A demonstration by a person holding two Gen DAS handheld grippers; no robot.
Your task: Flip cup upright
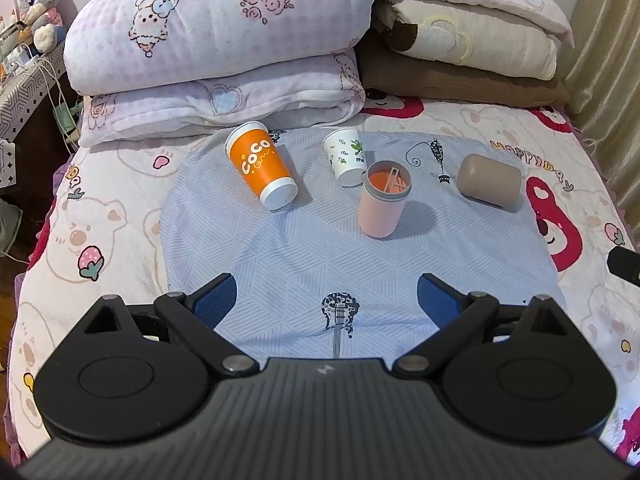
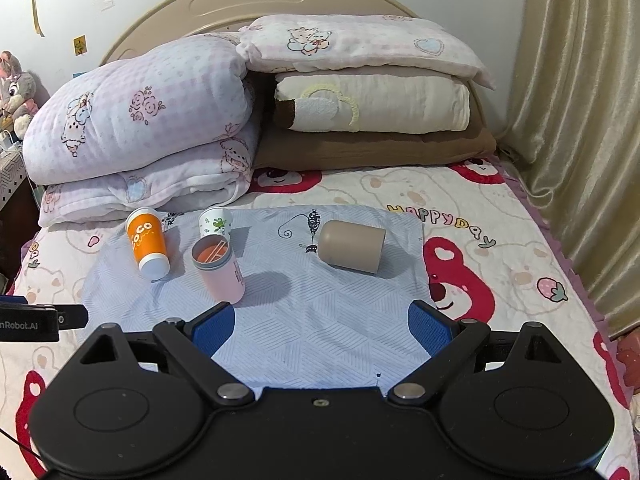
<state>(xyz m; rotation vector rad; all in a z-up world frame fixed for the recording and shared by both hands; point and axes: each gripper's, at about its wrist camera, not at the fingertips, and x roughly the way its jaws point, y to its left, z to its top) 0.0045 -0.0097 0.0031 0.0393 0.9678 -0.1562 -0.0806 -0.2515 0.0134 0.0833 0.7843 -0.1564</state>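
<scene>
Four cups sit on a light blue mat point(image 1: 280, 256) on the bed. An orange "CoCo" cup point(image 1: 260, 164) lies on its side, base towards me; it also shows in the right wrist view point(image 2: 147, 244). A small white cup with green leaves point(image 1: 347, 156) lies on its side behind a pink cup point(image 1: 382, 200), which stands upright with its mouth open. A brown cup point(image 1: 489, 181) lies on its side at the right point(image 2: 352, 246). My left gripper point(image 1: 326, 300) is open and empty, short of the cups. My right gripper point(image 2: 322, 326) is open and empty, short of the brown cup.
Folded quilts point(image 1: 216, 40) and stacked pillows point(image 2: 372, 96) rise right behind the mat. A curtain point(image 2: 580, 120) hangs along the right side of the bed. A plush toy point(image 1: 36, 4) and cables sit on a stand at the left. The bed sheet point(image 2: 500, 280) surrounds the mat.
</scene>
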